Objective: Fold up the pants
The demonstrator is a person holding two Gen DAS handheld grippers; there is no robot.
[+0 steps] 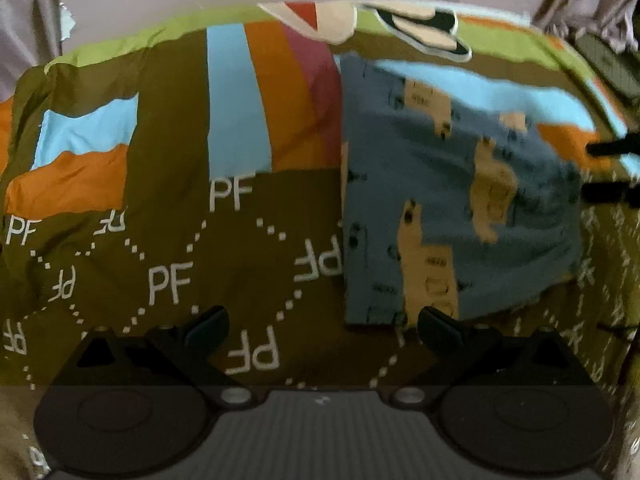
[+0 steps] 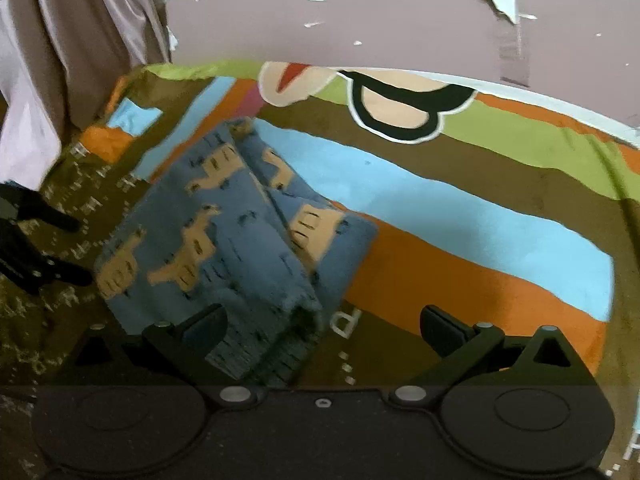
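The pants [image 1: 452, 200] are blue with tan llama shapes and lie folded into a compact stack on the bedspread. In the right wrist view the pants [image 2: 224, 236] show layered folds with the ribbed hem toward me. My left gripper [image 1: 322, 330] is open and empty, just left of and below the stack's near corner. My right gripper [image 2: 322, 330] is open and empty, the hem lying just in front of its left finger [image 2: 206, 326]. The right gripper also shows at the right edge of the left wrist view [image 1: 616, 170]; the left gripper shows at the left edge of the right wrist view [image 2: 60, 248].
The bedspread [image 1: 180, 280] is olive with white "PF" letters and blue, orange and green stripes. A mauve wall [image 2: 360, 12] with peeling paint stands behind the bed. A pale curtain [image 2: 48, 60] hangs at the far left.
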